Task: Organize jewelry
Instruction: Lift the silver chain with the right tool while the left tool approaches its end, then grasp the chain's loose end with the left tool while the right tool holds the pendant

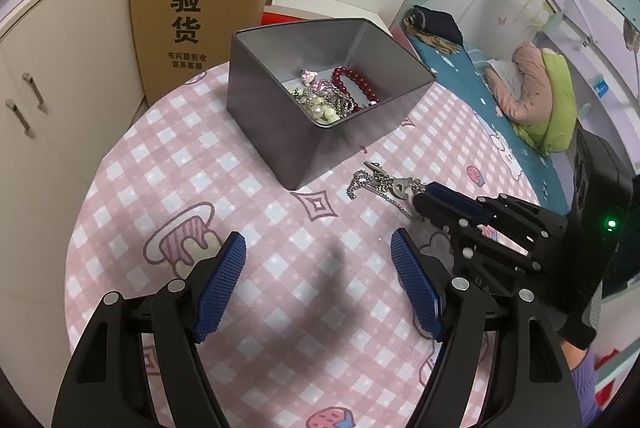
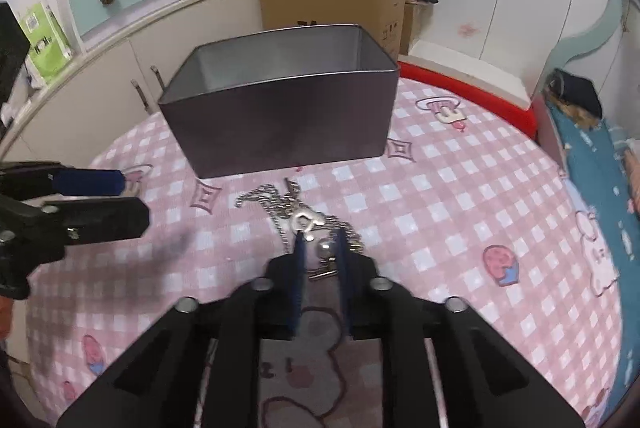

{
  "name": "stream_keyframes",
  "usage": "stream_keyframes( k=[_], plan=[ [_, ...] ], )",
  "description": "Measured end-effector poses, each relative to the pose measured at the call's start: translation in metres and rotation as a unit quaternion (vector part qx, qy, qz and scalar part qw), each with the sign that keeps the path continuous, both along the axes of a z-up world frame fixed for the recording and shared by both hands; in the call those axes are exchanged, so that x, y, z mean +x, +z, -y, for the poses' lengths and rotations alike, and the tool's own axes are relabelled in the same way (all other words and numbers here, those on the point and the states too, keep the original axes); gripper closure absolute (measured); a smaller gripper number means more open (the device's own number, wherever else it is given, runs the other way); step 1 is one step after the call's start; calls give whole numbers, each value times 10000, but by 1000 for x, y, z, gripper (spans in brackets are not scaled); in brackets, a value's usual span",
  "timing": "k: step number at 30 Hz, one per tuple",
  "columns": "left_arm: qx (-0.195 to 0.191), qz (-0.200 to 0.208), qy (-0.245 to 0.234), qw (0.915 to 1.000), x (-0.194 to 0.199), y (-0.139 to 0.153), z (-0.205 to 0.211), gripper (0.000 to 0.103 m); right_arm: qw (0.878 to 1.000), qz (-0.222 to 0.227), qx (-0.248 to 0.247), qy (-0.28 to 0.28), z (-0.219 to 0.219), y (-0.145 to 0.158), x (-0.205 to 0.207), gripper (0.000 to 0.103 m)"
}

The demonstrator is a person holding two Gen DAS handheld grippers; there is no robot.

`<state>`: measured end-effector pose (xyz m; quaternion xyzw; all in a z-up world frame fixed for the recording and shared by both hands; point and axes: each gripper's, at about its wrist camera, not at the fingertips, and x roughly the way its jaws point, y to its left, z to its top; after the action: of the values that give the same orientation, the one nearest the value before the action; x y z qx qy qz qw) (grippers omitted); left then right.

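A grey metal tin (image 1: 280, 139) stands on the pink checked table and holds a red bead bracelet (image 1: 354, 81), pearls and silver chains (image 1: 324, 101). It also shows in the right wrist view (image 2: 280, 123). A silver chain necklace with a heart pendant (image 1: 384, 185) lies on the cloth just in front of the tin. My right gripper (image 2: 320, 240) has its jaws narrowed around the necklace (image 2: 300, 216), with a small gap still showing. My left gripper (image 1: 318, 248) is open and empty, above the cloth, left of the necklace.
A tall cardboard box (image 1: 200, 7) stands behind the table. Cream cabinets (image 1: 52, 87) are on the left. A bed with a blue sheet (image 1: 500, 107) runs along the right. The table edge curves around on the left and right.
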<state>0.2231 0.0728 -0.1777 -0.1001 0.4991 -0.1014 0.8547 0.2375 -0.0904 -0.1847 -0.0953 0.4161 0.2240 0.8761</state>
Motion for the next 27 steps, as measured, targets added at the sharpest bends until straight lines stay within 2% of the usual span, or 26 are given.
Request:
stream_keyframes(
  k=[5, 7, 16, 17, 19, 20, 21, 27],
  plan=[
    [5, 9, 1, 10000, -1, 0, 0, 30, 9999, -35, 130, -4, 5, 1, -1, 94],
    [15, 15, -14, 10000, -2, 1, 1, 30, 9998, -87, 200, -16, 9, 3, -3, 103],
    [54, 0, -55, 10000, -4, 0, 13, 30, 9995, -208, 228, -68, 35, 7, -21, 102],
    [34, -12, -57, 10000, -4, 0, 14, 30, 9995, -185, 251, -59, 34, 9, -20, 98],
    [37, -25, -67, 10000, -3, 0, 15, 30, 9990, -93, 434, -73, 34, 14, -18, 82],
    [59, -19, -79, 9999, -4, 0, 16, 30, 9989, -66, 452, -93, 31, 16, -15, 71],
    [71, -17, -98, 9999, -5, 0, 17, 30, 9990, -24, 436, -124, 27, 16, -12, 68],
    [85, -54, -60, 9999, -4, -2, 12, 30, 9991, -103, 383, -148, 10, 7, 5, 72]
  ],
)
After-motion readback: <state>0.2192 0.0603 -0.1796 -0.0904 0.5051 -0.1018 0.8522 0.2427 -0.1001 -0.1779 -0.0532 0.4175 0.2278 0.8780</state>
